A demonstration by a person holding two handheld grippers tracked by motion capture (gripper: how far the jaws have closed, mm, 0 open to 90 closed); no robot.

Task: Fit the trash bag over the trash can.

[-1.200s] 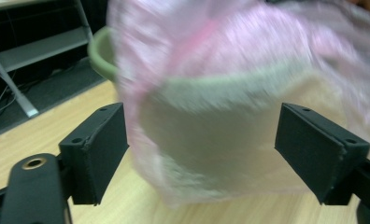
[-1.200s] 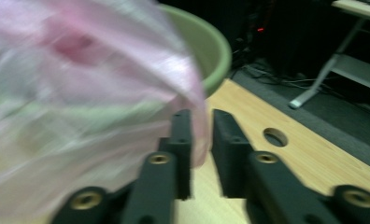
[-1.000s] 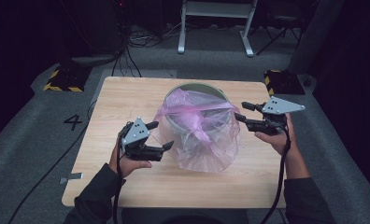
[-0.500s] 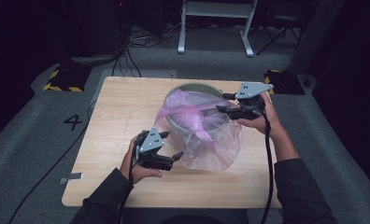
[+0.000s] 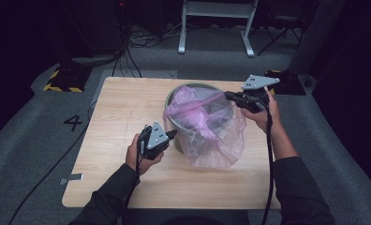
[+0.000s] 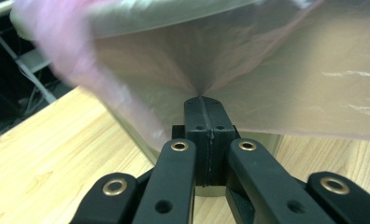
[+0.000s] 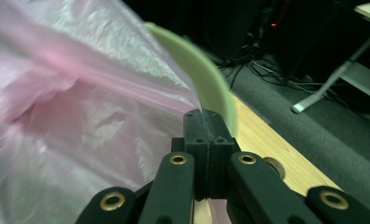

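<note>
A pale green round bin (image 5: 193,86) stands mid-table with a thin pink plastic bag (image 5: 211,136) draped in and over it. My left gripper (image 5: 172,135) is at the bin's near left side; its jaws have just closed and pinch a fold of the bag (image 6: 267,70), seen in the left gripper view (image 6: 203,100). My right gripper (image 5: 228,96) is at the bin's right rim; its jaws have also just closed, and the right gripper view (image 7: 204,114) shows them shut on the bag's edge (image 7: 80,93) beside the green rim (image 7: 206,74). A taut pink strip runs across the bin's mouth.
The wooden table (image 5: 122,108) has bare surface left of and in front of the bin. Grey carpet surrounds it, with a white metal stand (image 5: 216,28) and cables on the floor behind. Each gripper's cable trails along its forearm.
The left gripper moved in and down to the bin's near left side and closed on the bag. The right gripper shifted left to the rim and closed on the bag's edge.
</note>
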